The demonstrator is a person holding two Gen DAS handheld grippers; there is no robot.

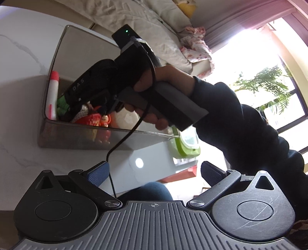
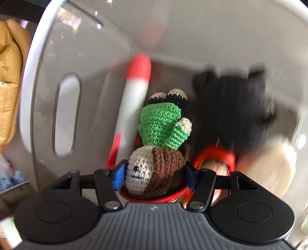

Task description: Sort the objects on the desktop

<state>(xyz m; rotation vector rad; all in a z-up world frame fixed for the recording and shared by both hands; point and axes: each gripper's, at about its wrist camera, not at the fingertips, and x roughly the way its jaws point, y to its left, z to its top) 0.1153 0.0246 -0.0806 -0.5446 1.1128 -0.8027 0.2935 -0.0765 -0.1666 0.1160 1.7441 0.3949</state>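
My right gripper (image 2: 154, 174) is shut on the head of a crocheted doll (image 2: 163, 130) with a green body and brown hair, holding it head-down inside a clear plastic bin (image 2: 48, 63). Under and beside the doll lie a white tube with a red cap (image 2: 134, 90), a black soft toy (image 2: 231, 107) and a red-rimmed object (image 2: 213, 153). In the left wrist view the right gripper's body (image 1: 92, 86) reaches down into the bin (image 1: 80, 134), and the doll's green (image 1: 62, 102) shows beneath it. My left gripper (image 1: 154, 173) is open and empty above the white tabletop (image 1: 19, 96).
A green-lidded box (image 1: 187, 144) and a red item (image 1: 181, 175) lie beyond the bin at the table's edge. A bed with bedding (image 1: 146, 17) and a bright window (image 1: 259, 67) are behind. A tan cushion (image 2: 9, 80) shows left of the bin.
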